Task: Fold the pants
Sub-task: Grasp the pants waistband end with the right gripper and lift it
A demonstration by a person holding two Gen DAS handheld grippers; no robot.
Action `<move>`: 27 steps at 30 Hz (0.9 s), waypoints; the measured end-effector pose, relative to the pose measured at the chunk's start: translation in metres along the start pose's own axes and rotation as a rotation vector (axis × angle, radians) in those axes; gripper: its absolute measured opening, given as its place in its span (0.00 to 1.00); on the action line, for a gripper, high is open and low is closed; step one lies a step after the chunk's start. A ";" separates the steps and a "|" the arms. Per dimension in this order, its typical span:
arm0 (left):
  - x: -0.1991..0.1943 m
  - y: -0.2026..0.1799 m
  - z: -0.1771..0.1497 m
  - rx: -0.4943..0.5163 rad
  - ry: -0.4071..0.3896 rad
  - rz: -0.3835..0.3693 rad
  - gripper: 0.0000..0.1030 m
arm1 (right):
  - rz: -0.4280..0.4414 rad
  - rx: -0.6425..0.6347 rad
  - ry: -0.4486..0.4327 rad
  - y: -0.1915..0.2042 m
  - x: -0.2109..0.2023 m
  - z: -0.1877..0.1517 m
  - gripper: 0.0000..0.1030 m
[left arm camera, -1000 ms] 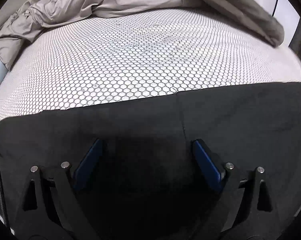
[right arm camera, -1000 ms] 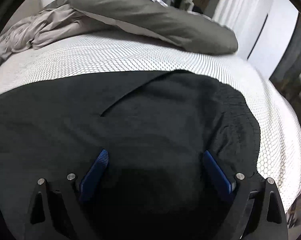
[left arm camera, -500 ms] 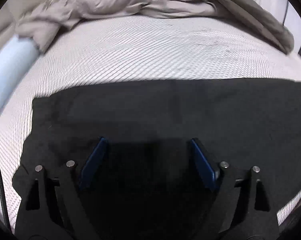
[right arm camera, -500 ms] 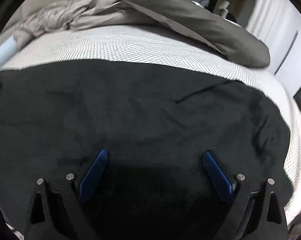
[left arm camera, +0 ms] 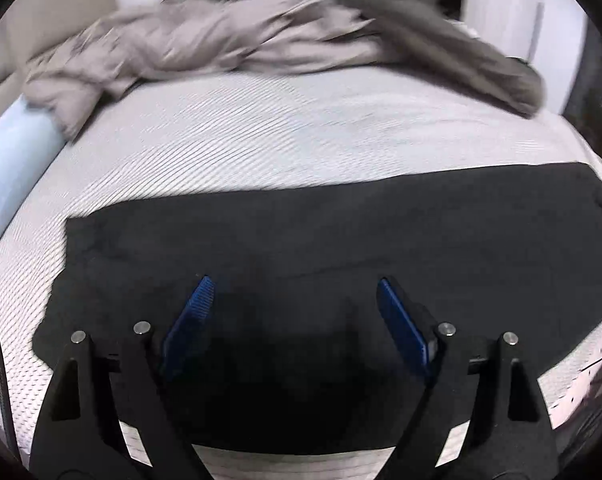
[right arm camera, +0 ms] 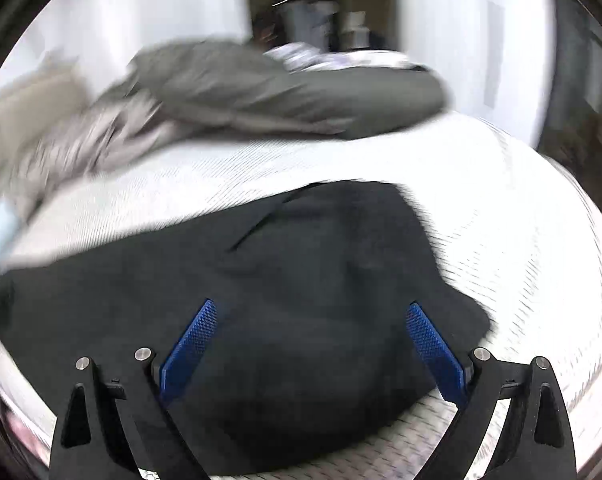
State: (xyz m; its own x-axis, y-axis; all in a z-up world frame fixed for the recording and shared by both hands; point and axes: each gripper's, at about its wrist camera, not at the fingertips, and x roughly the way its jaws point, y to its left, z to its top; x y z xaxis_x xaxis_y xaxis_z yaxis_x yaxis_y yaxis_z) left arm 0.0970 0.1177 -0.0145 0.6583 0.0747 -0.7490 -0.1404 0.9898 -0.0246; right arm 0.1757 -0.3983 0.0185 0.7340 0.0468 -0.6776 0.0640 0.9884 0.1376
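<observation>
Black pants (left arm camera: 341, 240) lie spread flat across the near part of a white bed, their left end squared off and their near edge showing above the bed's front. My left gripper (left arm camera: 295, 280) hovers over them with its blue pads wide apart and nothing between them. In the right wrist view the pants (right arm camera: 301, 260) show a diagonal seam or fold line and a rounded right end. My right gripper (right arm camera: 311, 303) is open above that end, holding nothing. Both views are blurred by motion.
The white mesh-patterned mattress (left arm camera: 261, 140) stretches beyond the pants. A crumpled grey duvet (left arm camera: 221, 44) and a darker grey pillow (right arm camera: 285, 88) lie at the far end. A pale blue pad (left arm camera: 9, 172) sits at the bed's left edge. Dark furniture stands at the right.
Both grippers have drawn back and up from the pants, so more of the garment and the bed's near edge show. The right view has also rolled. Both stay open and empty.
</observation>
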 end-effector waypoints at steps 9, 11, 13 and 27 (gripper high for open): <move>0.043 -0.110 -0.017 0.122 0.146 -0.153 0.80 | 0.275 0.585 0.114 -0.133 0.035 -0.036 0.82; 0.050 -0.116 -0.023 0.138 0.150 -0.135 0.82 | 0.330 0.603 0.061 -0.143 0.043 -0.034 0.76; 0.051 -0.120 -0.024 0.140 0.141 -0.138 0.83 | 0.316 0.589 0.029 -0.147 0.045 -0.029 0.54; 0.060 -0.101 -0.018 0.134 0.144 -0.143 0.84 | 0.317 0.661 0.042 -0.190 0.014 -0.049 0.41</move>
State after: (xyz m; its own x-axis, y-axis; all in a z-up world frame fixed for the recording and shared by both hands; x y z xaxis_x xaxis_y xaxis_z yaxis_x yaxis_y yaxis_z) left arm 0.1376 0.0202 -0.0693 0.5505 -0.0760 -0.8314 0.0523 0.9970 -0.0565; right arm 0.1408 -0.5783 -0.0521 0.7592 0.3345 -0.5583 0.2573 0.6337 0.7296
